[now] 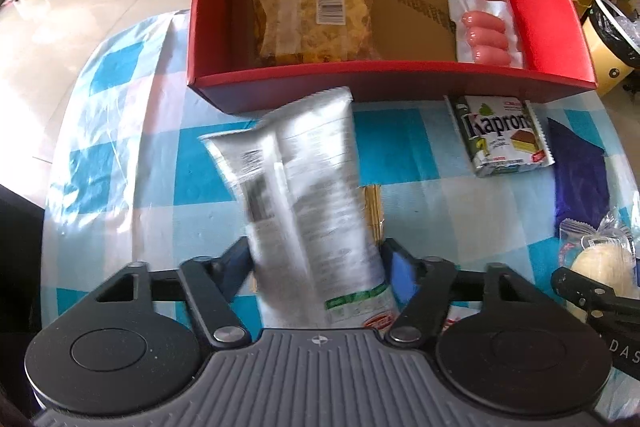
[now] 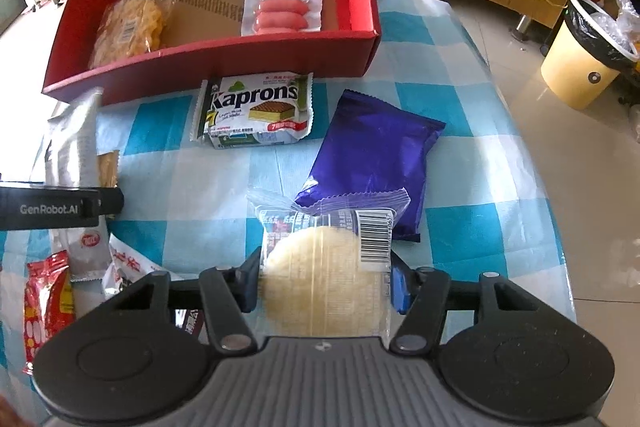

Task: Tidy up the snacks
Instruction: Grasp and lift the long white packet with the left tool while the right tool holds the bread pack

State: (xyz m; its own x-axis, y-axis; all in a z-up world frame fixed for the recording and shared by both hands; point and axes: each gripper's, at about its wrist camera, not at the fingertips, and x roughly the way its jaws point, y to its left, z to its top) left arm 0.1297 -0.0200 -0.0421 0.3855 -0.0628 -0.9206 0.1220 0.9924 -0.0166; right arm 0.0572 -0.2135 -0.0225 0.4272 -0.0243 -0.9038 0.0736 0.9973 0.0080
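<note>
Two grips: left gripper on silver pouch, right gripper on rice cracker, short of red box rim.

Noodle pack left of sausages in box, wafers before box

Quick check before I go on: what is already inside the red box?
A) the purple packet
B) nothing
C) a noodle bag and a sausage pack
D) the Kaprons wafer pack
C: the noodle bag and the sausage pack lie on the floor of the red box; the other snacks are outside it.
</note>
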